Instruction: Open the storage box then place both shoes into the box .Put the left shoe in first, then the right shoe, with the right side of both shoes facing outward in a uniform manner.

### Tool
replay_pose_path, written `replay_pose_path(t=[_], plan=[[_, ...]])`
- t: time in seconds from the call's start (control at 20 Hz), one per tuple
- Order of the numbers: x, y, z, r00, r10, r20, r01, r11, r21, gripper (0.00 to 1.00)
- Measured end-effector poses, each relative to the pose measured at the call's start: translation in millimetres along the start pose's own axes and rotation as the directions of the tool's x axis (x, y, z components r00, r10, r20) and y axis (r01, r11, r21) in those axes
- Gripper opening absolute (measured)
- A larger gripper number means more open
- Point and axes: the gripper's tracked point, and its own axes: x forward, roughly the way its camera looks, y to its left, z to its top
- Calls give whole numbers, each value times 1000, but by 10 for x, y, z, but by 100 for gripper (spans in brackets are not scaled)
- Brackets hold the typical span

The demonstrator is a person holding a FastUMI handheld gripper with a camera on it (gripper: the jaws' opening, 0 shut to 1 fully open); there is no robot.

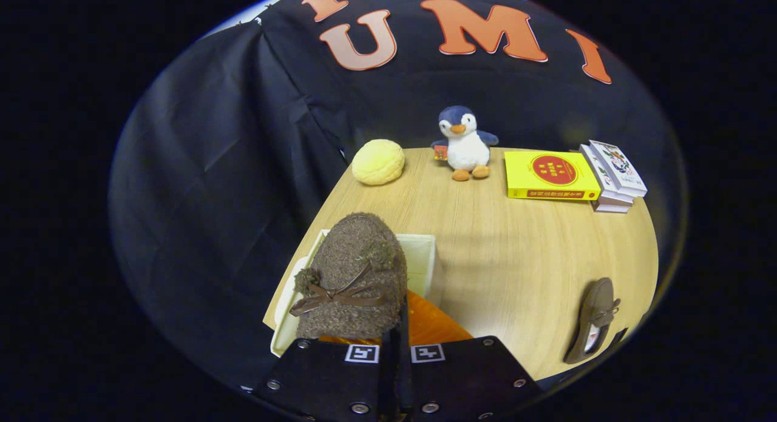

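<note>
A round wooden bench [485,252] spreads out ahead of the jaws [394,349], backed by dark cloth. Just ahead of the jaws and slightly left, a white storage box [425,258] stands open, with an orange panel [434,325], likely its lid, beside it. A brown fuzzy shoe [355,270] with a ribbon bow hangs over the box; the jaws look drawn narrow on its rear edge, though the contact itself is hidden. The second brown shoe [592,328] lies well off to the right. Far beyond sit a yellow book [549,176], stacked books [613,176], a penguin plush [464,142] and a yellow bun-shaped toy [377,162]. The shoes seem light, soft and squashy; the firmer heel rim or sole edge looks the surest hold.
</note>
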Motion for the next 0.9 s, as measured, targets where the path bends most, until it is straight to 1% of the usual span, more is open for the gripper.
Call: replay_pose_path(t=[0.1,0.25,0.45,0.6,0.8,0.85,0.9], plan=[[218,169,-49,999,-7,-32,7,1000,-12,5],[553,268,-224,992,-60,-107,59,998,-14,5],[978,338,-499,973,-96,-211,107,993,42,5],[1171,300,-692,949,-135,-285,153,987,41,5],[1311,370,-853,926,-141,-349,160,987,25,8],[1338,399,-908,921,-135,-364,153,988,21,10],[1351,469,-984,916,-108,-386,129,991,28,11]])
